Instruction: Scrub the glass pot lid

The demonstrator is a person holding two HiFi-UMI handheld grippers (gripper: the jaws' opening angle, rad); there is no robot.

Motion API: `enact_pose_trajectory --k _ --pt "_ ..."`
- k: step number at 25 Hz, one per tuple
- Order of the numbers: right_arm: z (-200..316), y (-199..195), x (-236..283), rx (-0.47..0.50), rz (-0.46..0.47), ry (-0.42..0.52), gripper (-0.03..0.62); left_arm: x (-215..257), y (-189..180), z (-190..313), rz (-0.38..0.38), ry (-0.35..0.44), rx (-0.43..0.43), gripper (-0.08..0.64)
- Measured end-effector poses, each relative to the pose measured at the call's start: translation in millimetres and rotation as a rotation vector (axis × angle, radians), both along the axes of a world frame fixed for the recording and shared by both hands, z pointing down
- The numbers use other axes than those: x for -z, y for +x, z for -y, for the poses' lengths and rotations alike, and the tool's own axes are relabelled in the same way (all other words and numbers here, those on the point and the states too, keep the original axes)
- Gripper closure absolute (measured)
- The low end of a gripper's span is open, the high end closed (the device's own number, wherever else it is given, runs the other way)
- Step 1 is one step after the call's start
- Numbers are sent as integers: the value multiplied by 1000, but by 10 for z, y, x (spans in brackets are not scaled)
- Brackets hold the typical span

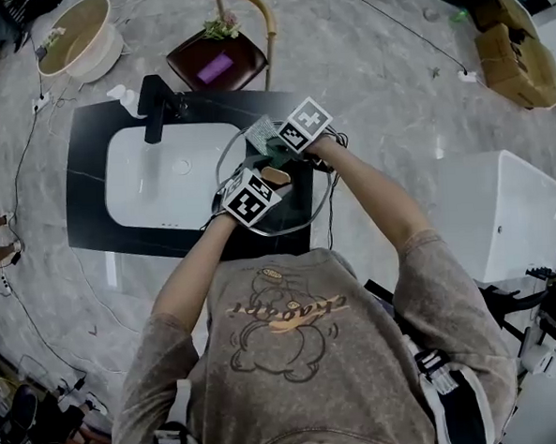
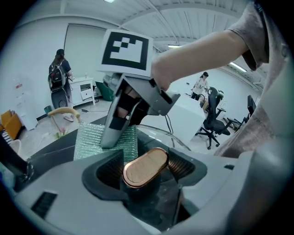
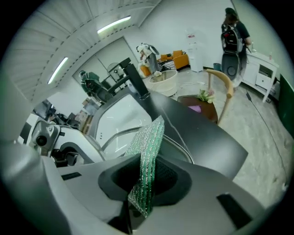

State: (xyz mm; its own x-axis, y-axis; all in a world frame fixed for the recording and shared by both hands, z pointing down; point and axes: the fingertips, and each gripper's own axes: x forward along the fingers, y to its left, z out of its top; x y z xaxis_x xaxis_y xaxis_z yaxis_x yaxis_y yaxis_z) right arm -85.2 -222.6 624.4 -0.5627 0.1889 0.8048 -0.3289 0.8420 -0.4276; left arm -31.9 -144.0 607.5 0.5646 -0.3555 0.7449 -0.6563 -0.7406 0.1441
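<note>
- One glass lid (image 1: 296,208) is held by its knob (image 2: 145,165), clamped between the fingers of the left gripper (image 2: 146,172).
- One green scouring pad (image 3: 149,146) is pinched between the fingers of the right gripper (image 3: 146,178).

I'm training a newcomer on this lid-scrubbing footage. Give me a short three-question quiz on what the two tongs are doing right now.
1. True or false: the left tongs are open and empty.
2. The right tongs hold: A) a bottle brush, B) a green scouring pad, C) nothing.
3. Fill in: the glass lid is held above the black counter, next to the white ____.

Key
1. False: they are shut on the lid's knob.
2. B.
3. sink.
</note>
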Motion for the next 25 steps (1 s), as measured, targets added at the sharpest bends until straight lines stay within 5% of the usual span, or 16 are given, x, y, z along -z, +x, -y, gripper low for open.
enact_pose_trajectory --k 16,25 --pt "-443 -720 -24 504 -66 -12 509 28 -6 -1 -16 31 10 253" --pt "-746 -998 -79 660 -75 -61 509 28 -15 15 -24 41 13 252"
